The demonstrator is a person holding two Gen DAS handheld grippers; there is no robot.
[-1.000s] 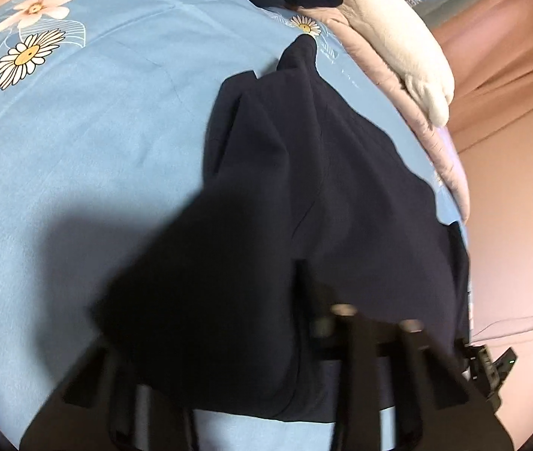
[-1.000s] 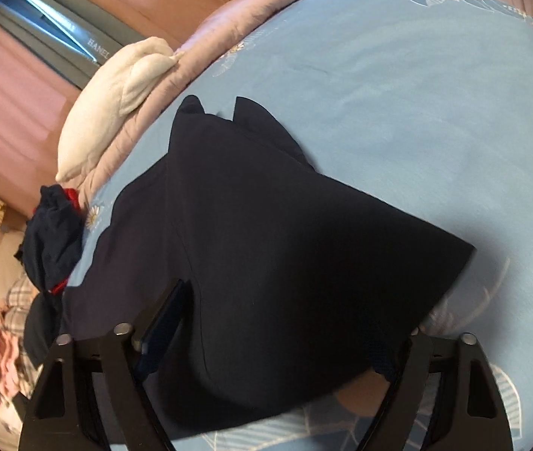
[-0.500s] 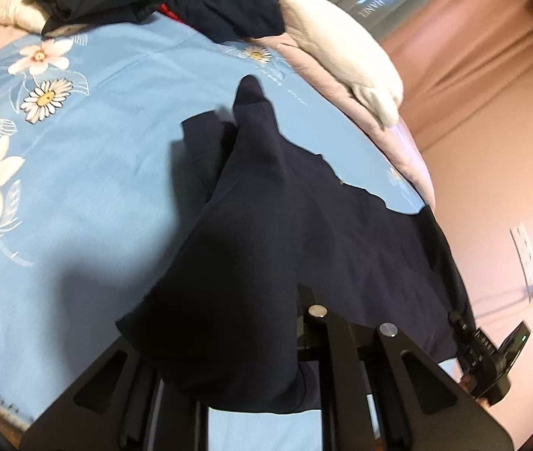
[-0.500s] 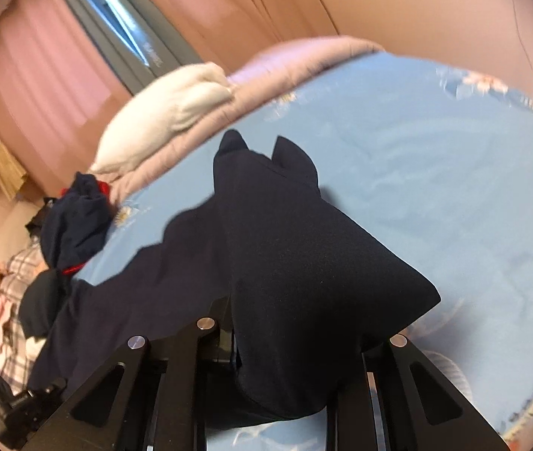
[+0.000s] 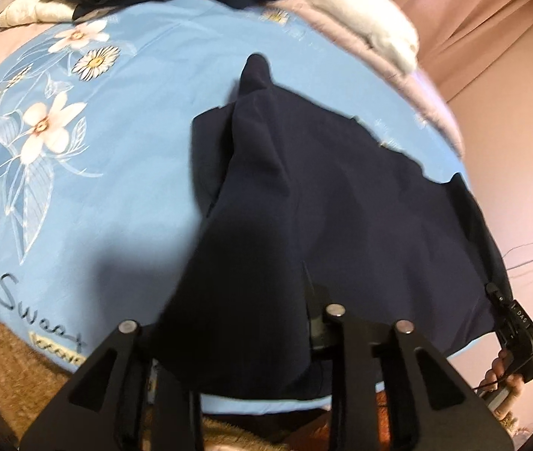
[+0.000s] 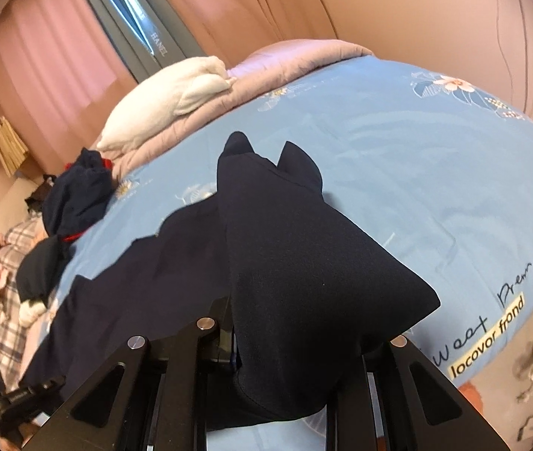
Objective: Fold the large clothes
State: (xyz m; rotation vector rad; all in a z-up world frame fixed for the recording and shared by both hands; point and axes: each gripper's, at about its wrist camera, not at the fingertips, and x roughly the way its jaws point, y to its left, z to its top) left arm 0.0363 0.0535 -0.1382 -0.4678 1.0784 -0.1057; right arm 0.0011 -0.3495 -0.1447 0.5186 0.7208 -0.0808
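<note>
A large navy garment (image 5: pixel 326 195) lies spread on a blue flowered bedsheet (image 5: pixel 123 120). My left gripper (image 5: pixel 236 338) is shut on the garment's near left edge, and the cloth drapes over its fingers. My right gripper (image 6: pixel 296 349) is shut on the near right edge of the same garment (image 6: pixel 296 255), which bunches up over its jaws. Both held edges are lifted off the sheet near the foot of the bed. The far end of the garment rests on the sheet in two points. The right gripper also shows at the right edge of the left wrist view (image 5: pixel 522 330).
A white pillow (image 6: pixel 168 105) and a mauve quilt (image 6: pixel 289 60) lie at the head of the bed. A heap of dark and red clothes (image 6: pixel 74 195) sits at the left side. Pink curtains (image 6: pixel 56 56) and a wall stand behind. A brown rug (image 5: pixel 11 368) lies below the bed edge.
Both grippers have pulled back and up toward the foot of the bed with the garment's edge. The cloth has slid toward me, and the bed's printed edge now shows.
</note>
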